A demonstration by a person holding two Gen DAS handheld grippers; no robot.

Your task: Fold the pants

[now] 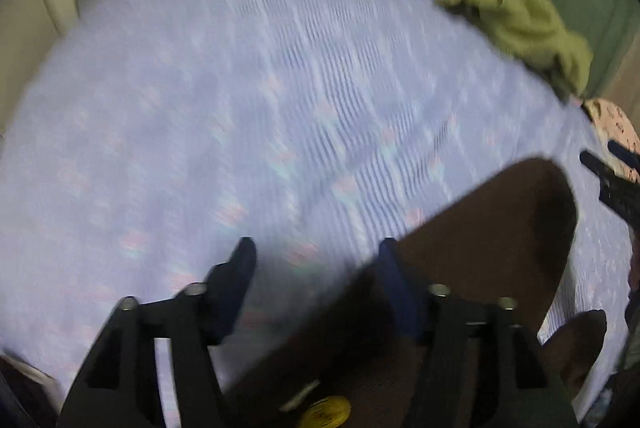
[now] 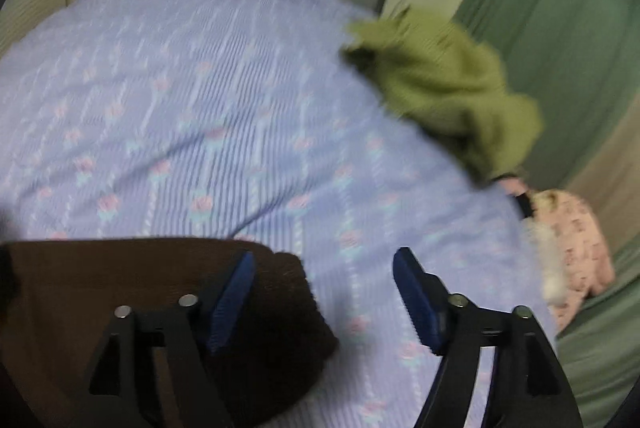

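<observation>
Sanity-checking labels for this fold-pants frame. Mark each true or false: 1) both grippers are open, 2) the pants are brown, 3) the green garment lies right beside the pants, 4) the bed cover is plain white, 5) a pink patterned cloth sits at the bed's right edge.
1) True: left gripper and right gripper both stand open, gripping nothing.
2) True: the dark brown pants lie on the bed.
3) False: the crumpled olive-green garment sits apart, toward the far right.
4) False: the bed cover is lavender, striped with pink flowers.
5) True: pink patterned cloth.
</observation>
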